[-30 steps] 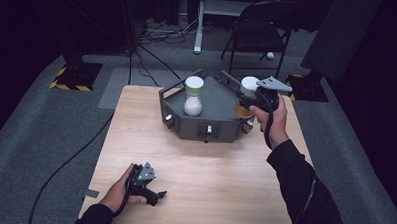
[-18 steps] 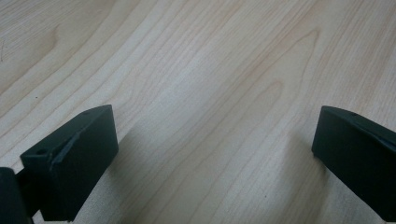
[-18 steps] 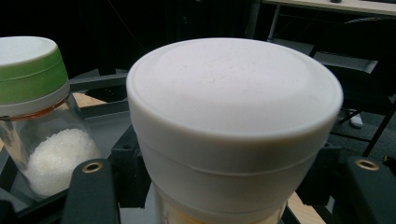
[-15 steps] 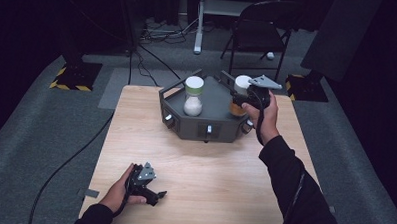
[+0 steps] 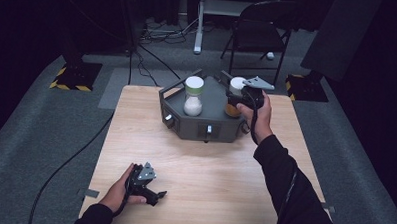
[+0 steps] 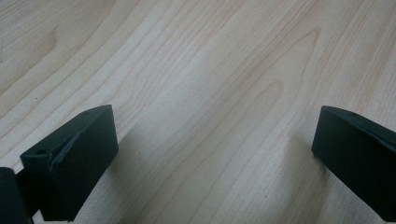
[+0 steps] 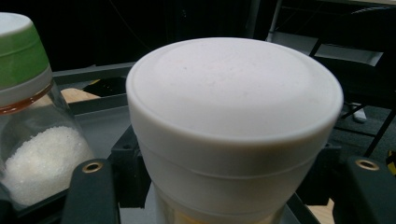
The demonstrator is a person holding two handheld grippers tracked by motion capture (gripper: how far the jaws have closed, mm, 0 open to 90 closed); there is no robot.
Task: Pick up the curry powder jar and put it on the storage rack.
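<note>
1. The right gripper (image 5: 239, 99) has moved in to the white-capped jar (image 7: 233, 126) on the grey tray (image 5: 206, 130) at the table's (image 5: 204, 177) 12 o'clock; its jaws straddle the jar, contact unclear.
2. The green-capped jar (image 5: 193, 96) stands at the white-capped jar's 9 o'clock.
3. The left gripper (image 6: 210, 154) rests wide open and empty at 7 o'clock; a grasp looks imminent.

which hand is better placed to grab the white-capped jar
Right. The right tool is already at the white-capped jar on the tray, its jaws on either side of it. The left tool lies open on the table's near edge, far from the tray.
</note>
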